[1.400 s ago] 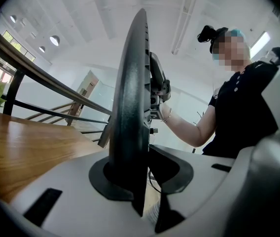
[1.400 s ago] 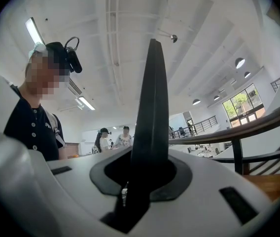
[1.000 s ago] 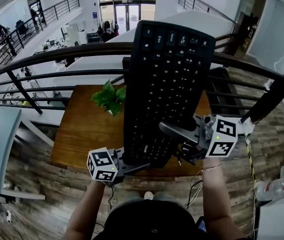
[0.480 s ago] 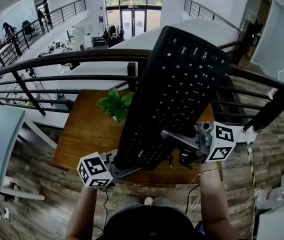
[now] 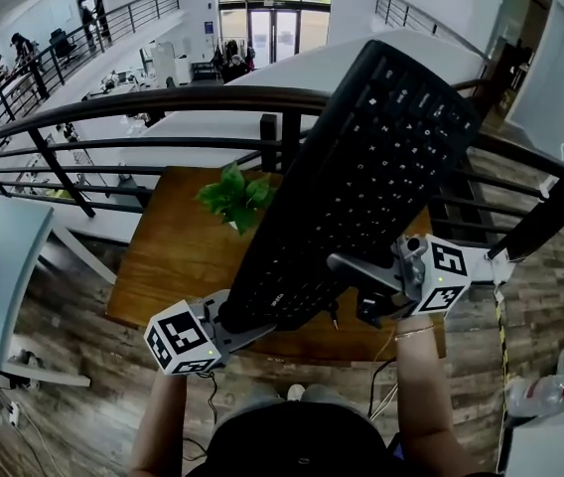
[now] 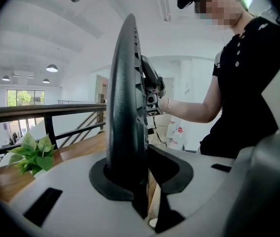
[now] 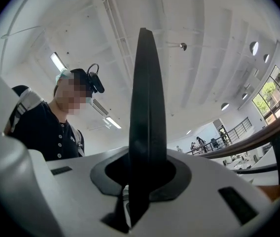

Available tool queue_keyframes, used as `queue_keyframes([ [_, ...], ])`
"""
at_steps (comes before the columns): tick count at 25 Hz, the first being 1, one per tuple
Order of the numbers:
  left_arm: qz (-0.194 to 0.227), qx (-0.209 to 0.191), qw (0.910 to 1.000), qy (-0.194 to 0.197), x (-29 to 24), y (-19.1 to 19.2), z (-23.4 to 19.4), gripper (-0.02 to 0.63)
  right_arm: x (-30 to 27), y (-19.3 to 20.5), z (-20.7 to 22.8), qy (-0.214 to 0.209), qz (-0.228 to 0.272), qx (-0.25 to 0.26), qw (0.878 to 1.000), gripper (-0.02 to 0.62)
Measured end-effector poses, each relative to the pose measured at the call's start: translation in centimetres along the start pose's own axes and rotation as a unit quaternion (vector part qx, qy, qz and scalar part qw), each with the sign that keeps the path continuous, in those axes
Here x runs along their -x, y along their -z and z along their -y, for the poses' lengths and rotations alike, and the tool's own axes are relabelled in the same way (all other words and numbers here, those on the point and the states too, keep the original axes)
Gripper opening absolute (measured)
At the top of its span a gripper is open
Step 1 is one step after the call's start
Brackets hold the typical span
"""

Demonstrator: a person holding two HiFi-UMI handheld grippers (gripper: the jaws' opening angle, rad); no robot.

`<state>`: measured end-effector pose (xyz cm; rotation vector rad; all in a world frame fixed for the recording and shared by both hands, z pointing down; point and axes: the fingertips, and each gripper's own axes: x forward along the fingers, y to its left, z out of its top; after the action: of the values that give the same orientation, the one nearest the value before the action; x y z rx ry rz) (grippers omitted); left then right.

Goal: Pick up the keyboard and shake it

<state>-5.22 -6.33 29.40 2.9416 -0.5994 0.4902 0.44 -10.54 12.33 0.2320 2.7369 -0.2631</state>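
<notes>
- The keyboard (image 5: 361, 187) is up in the air, clear of the wooden table (image 5: 168, 256), with its far end tilted high over the railing (image 5: 113, 107).
- The left gripper (image 5: 230, 328) clamps the near end, its jaws closed tight on the keyboard's edge.
- The right gripper (image 5: 353, 266) pinches the right side, its jaws squeezed onto the keyboard too.
- Two spread grips, I reckon, so it can't twist when shaken.

This is an open-plan office building, seen from an upper gallery. Just beyond the left gripper (image 5: 240, 324) runs a black metal tube railing (image 5: 163, 102). Below the gripper a brown wooden table (image 5: 163, 266) stands on wood-plank flooring (image 5: 73, 316). Far ahead, past the rail, cluttered white work desks (image 5: 113, 85) fill a lower floor. Tall glass entrance doors (image 5: 272, 28) stand beyond them. Round pendant ceiling lamps (image 6: 52, 68) hang overhead.
</notes>
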Motion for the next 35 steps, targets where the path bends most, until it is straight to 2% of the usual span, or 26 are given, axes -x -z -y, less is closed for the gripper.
queue_keyframes([
  [7, 0.001, 0.002, 1.0, -0.003, 0.5, 0.2, 0.2, 0.103, 0.6, 0.3, 0.2, -0.004, 0.021, -0.016, 1.0, 0.083],
  [17, 0.014, 0.011, 0.9998, 0.009, 0.0, 0.2, -0.1, 0.103, 0.4, 0.3, 0.2, 0.004, 0.01, -0.006, 1.0, 0.083],
  [28, 0.056, 0.025, 0.9964, 0.058, -1.9, -0.1, 0.3, 0.101, 0.6, -0.1, 0.1, 0.056, -0.027, 0.014, 0.998, 0.083],
  [35, 0.103, 0.048, 0.9863, 0.12, -4.3, -2.0, 1.6, 0.101, 1.3, -1.9, -0.3, 0.119, -0.058, 0.033, 0.991, 0.084],
])
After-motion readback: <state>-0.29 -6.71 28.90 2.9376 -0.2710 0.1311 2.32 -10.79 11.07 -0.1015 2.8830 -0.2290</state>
